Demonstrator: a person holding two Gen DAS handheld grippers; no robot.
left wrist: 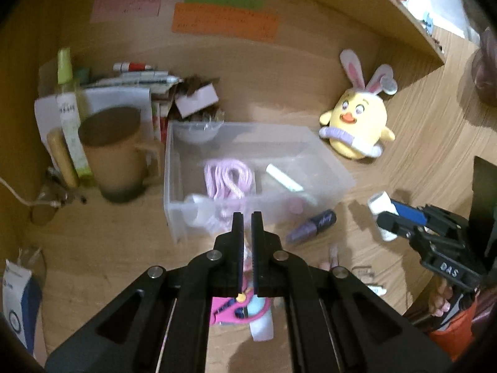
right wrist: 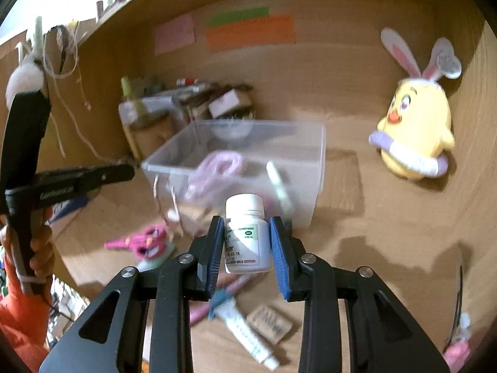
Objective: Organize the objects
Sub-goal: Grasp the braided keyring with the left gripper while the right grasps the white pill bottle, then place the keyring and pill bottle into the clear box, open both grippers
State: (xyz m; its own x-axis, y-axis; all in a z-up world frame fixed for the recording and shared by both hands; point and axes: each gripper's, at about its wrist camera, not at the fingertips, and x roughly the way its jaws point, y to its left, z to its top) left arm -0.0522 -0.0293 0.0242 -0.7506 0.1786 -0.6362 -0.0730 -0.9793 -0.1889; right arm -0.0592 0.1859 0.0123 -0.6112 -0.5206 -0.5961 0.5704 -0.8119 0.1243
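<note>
Holding white pill bottle point(right wrist: 247, 236) pinched in right tongs point(right wrist: 247, 245) above bench, prob. bound for clear bin point(right wrist: 313, 155); left tongs point(left wrist: 247, 217) nearly closed, empty.

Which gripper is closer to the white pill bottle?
Right. The right gripper has the white pill bottle between its fingers, in front of the clear box. The left gripper is off to the side, nearly shut, above the pink scissors.
</note>
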